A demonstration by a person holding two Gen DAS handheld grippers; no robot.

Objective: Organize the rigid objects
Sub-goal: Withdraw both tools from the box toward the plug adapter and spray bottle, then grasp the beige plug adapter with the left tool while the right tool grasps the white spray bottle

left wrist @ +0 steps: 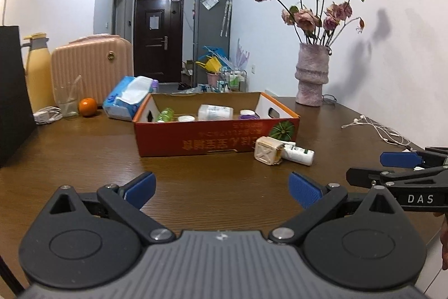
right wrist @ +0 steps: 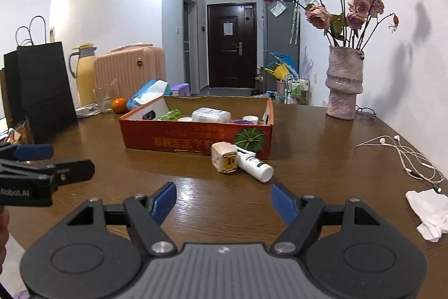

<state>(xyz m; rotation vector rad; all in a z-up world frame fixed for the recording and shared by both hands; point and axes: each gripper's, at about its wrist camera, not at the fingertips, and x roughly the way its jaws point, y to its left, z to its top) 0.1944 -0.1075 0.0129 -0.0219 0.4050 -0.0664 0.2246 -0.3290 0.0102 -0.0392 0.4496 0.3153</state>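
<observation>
Dark wooden table (right wrist: 322,136) carries everything: at twelve o'clock the red cardboard box (right wrist: 179,140) already holds several bottles. Against its front wall, at one o'clock from my right gripper (right wrist: 224,203), lie a cream plug adapter (right wrist: 225,157) and a white bottle (right wrist: 256,166), touching each other. Both my grippers, left gripper (left wrist: 222,191) included, hover with jaws apart and empty. I judge the bottle comes next: approach across its body, clear of the adapter, then lift over the box wall.
</observation>
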